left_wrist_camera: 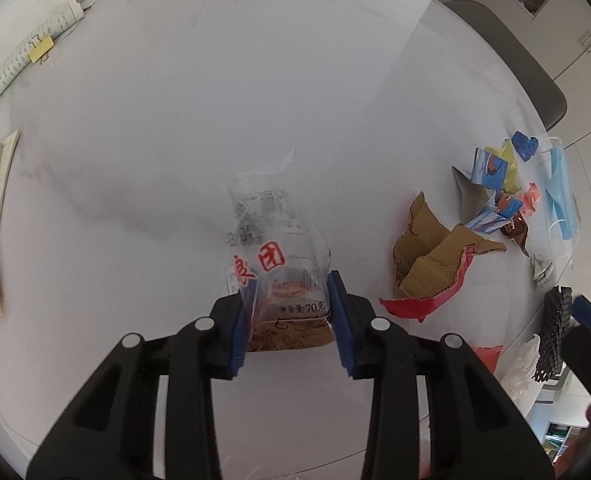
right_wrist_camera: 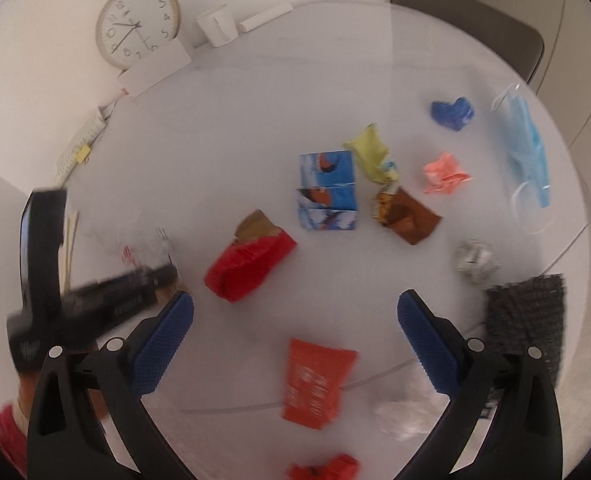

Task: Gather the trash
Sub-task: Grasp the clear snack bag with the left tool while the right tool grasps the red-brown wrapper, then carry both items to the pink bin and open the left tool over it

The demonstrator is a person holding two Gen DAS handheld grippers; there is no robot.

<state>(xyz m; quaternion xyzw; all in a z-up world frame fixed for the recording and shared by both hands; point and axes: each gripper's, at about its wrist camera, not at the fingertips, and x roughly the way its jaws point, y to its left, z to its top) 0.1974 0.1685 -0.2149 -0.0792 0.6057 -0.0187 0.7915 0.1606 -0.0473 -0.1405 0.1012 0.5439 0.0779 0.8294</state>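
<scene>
Cardboard scrap beside wrapper; mask farther.

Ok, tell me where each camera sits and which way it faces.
Left wrist: on the left gripper, looking steeply down at the white table; its blue pads pinch a clear snack bag.
Right wrist: on the right gripper, open, above an orange-red packet.
Shared: torn red carton, blue face mask.
</scene>
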